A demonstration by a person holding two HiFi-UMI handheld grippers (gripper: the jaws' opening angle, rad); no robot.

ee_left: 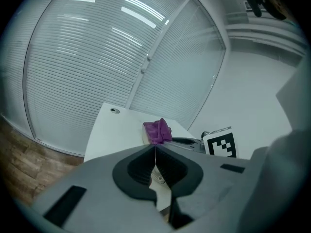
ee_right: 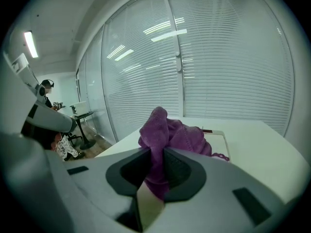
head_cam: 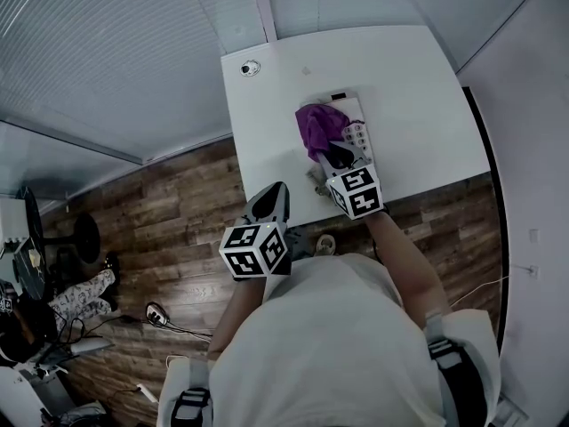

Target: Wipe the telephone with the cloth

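White counter set against a wall of slatted blinds, with dark wood floor on the near side. The telephone, pale and with a keypad, lies on the counter directly under and ahead of the right gripper. Its long axis appears to run away from the person, roughly in line with the way that gripper points.

The right gripper's 2 jaws are clamped on a fold of the purple cloth. The rest of the cloth bunches ahead of the tips, over the telephone's left part as far as the head view shows. The keypad shows bare just right of the tips. In the right gripper view the cloth rises between the jaws.

The left gripper hangs over the near-left corner of the counter, its jaws pressed together on nothing. Cloth and telephone lie ahead of it and to its right, apart from it.

Judgement: the right gripper is the nearer of the 2. The wipe calls for drawing the cloth along the long axis, then rightward over the keypad. Risk: the telephone may slide, since nothing steadies it.
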